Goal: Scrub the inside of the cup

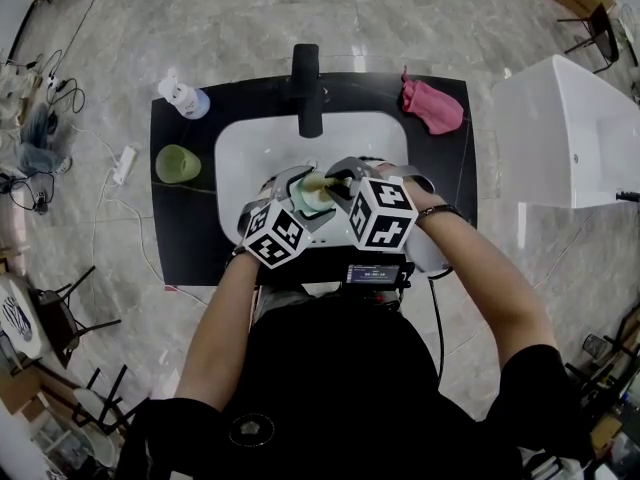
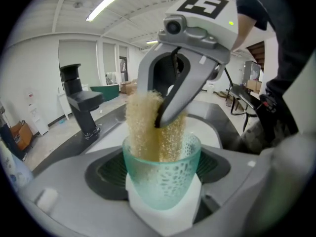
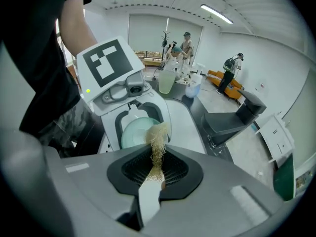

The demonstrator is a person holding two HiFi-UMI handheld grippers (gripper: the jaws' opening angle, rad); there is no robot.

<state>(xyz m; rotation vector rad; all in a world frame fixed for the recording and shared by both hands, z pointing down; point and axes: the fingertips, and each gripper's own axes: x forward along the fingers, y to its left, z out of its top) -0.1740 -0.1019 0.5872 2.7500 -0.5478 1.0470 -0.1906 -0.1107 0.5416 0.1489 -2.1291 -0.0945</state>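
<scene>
The cup (image 2: 163,181) hangs over the sink (image 1: 240,148), on its near side. Your left gripper (image 2: 163,204) has its fingers spread wide and clamped on the cup. Your right gripper (image 3: 152,191) has its fingers pinched on the sponge (image 2: 145,127), which is pushed down inside the cup. The basin walls sit close around, and the tabletop (image 1: 190,228) gives room left of the sink. Only the right gripper view shows people (image 3: 232,68) standing beyond the sink.

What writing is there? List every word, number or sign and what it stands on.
No text is legible.
Marker cubes: black-and-white square patterns only, no words.
Small screen: lit characters, too small to read.
Bottle: no print can be made out.
</scene>
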